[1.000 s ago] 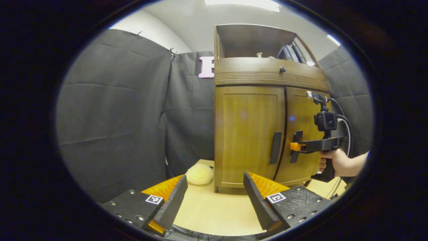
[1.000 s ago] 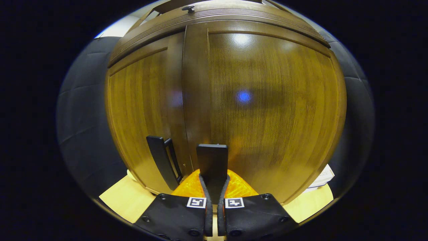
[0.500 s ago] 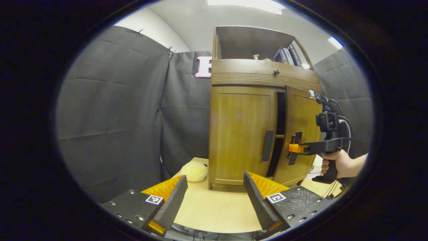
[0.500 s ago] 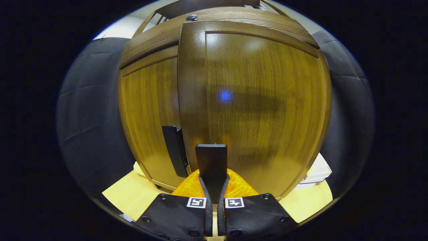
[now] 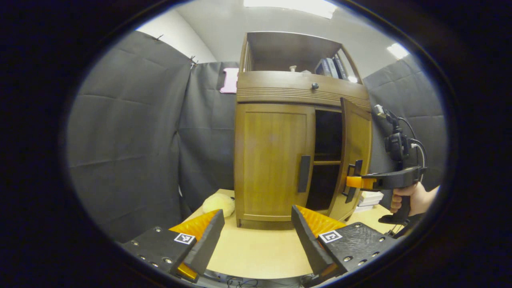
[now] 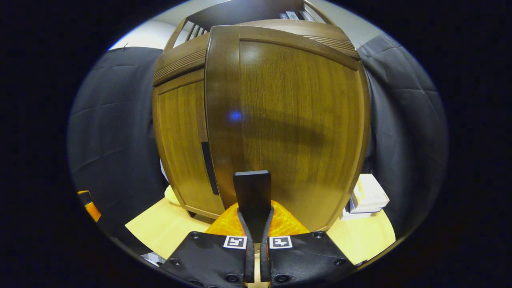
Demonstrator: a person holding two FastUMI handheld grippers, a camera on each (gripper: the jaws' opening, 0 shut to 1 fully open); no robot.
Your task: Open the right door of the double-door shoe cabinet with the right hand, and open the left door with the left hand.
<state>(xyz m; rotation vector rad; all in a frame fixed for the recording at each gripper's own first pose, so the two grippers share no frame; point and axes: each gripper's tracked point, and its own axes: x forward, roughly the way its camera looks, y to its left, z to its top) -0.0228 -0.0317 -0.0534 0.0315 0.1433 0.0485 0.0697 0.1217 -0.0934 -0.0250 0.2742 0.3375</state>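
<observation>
At the shoe cabinet (image 5: 276, 160), right gripper (image 6: 254, 224) jaws are clamping the right door handle (image 6: 252, 192); left gripper (image 5: 256, 236) jaws are hanging released.

Brown wooden double-door shoe cabinet (image 5: 272, 160): one
Wooden cabinet doors: two, a left door (image 5: 274, 160) and a right door (image 5: 356, 156)
Dark vertical bar handles: two, one on each door (image 5: 304, 174) (image 5: 354, 182)
Small dark round drawer knob (image 5: 315, 85): one
Two-finger grippers: two, left gripper (image 5: 256, 236) and right gripper (image 6: 254, 224)
Pale yellow fluffy round thing (image 5: 218, 204): one
</observation>
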